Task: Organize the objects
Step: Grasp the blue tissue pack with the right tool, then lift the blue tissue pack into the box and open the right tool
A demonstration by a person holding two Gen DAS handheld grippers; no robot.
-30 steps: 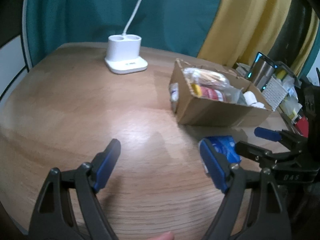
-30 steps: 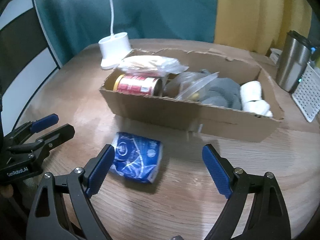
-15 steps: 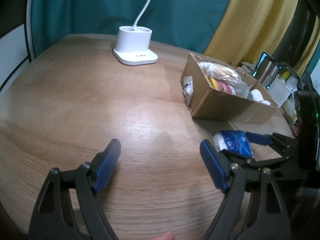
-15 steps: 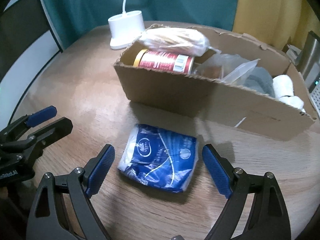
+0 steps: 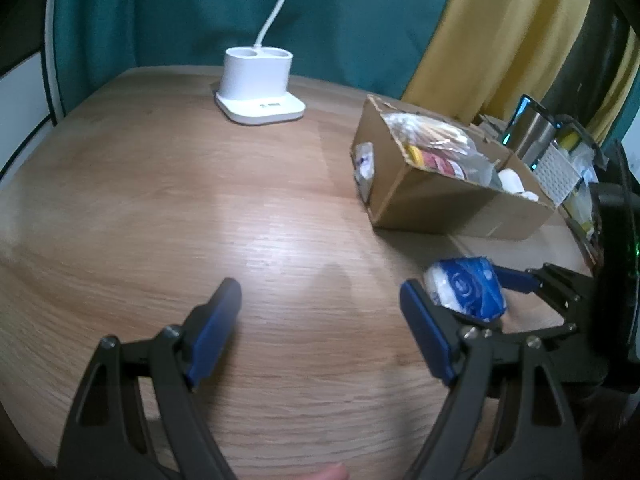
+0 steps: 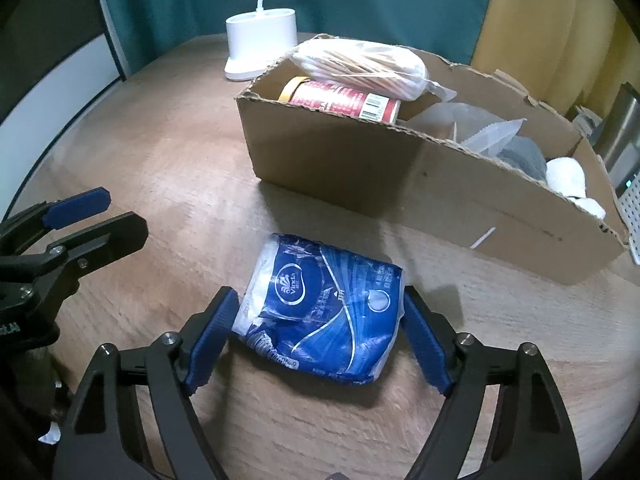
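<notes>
Tissue in a blue glossy plastic wrapper, the soft pack [image 6: 320, 308] lies flat on the wooden desk [image 6: 160, 168] just before the brown cardboard box [image 6: 400, 176], between the spread pads of my right claw [image 6: 318, 336], which grips nothing yet. I judge it light and squashy, its film slippery, so I'd pinch across the short sides, gently. My left claw [image 5: 320, 332] hangs wide open and empty over bare wood

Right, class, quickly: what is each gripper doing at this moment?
Left gripper: open, holding nothing, over bare table.
Right gripper: open, jaws either side of the blue tissue pack, not yet shut on it.
</notes>
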